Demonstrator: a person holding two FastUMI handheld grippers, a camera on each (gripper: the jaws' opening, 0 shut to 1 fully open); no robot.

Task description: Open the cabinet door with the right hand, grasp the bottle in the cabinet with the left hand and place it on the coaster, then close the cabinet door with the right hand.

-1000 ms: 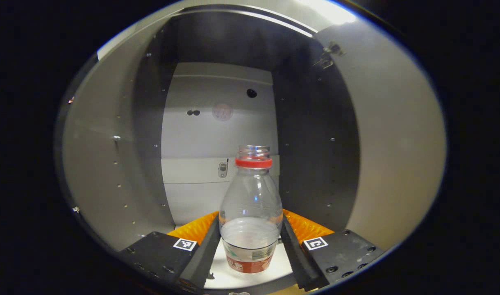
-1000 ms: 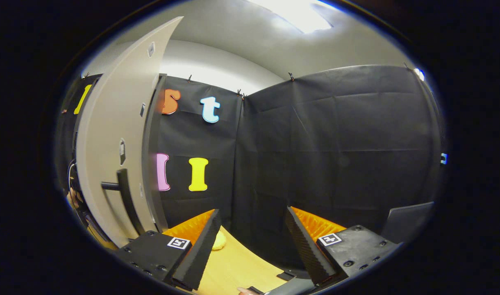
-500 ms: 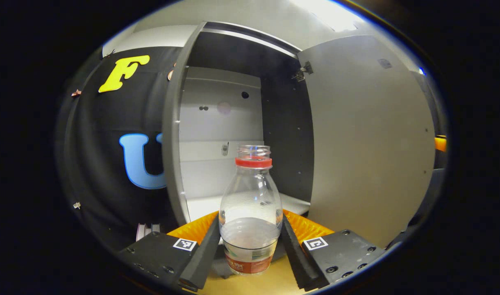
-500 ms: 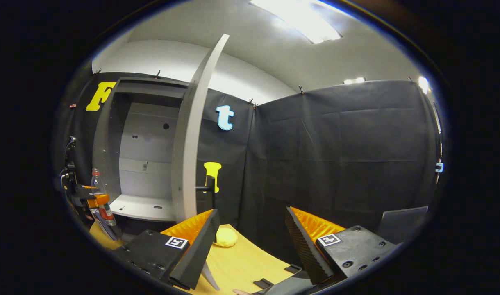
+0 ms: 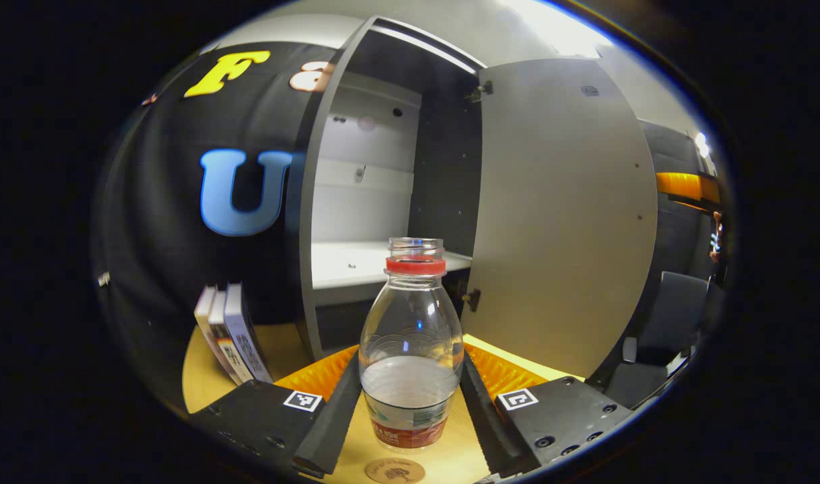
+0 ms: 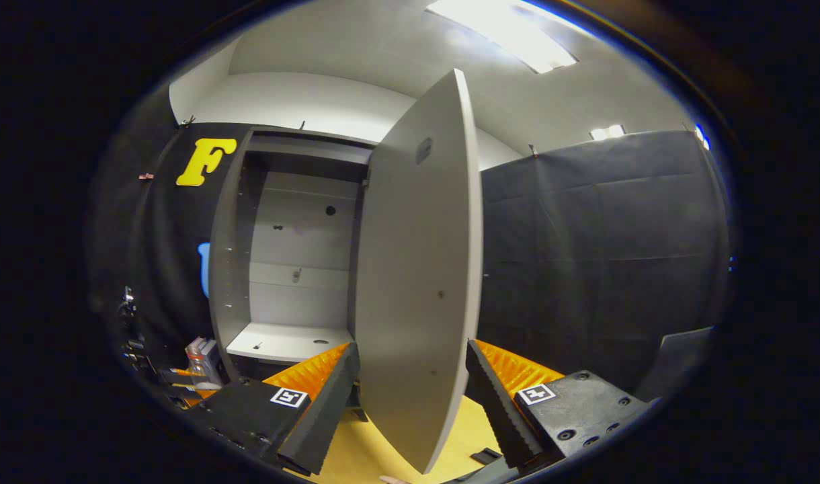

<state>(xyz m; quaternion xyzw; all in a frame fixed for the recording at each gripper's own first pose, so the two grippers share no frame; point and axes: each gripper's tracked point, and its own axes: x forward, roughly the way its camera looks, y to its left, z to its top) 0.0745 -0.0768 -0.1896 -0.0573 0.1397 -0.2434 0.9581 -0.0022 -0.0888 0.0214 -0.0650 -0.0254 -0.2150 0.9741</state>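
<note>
Bottle (image 5: 411, 336) upright, clamped in left hand-held gripper (image 5: 410, 396), right hand-held gripper (image 6: 410, 396) apart

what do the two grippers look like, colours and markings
Both the left gripper and the right gripper match: black bolted bodies, each carrying two small white square tags with black patterns, and wedge-shaped fingers with ridged black pads and ribbed orange backs.

Bright ceiling light panels (image 6: 504, 37) glare white at the top of both gripper views, blown out. The pale grey cabinet door (image 5: 558, 215) is evenly lit, while the cabinet's dark inner walls sit in shadow. Fisheye distortion bows straight edges strongly outward. The clear plastic bottle with a red neck ring (image 5: 411, 336) looks sharp; the left side of the left gripper view is softly blurred.
</note>
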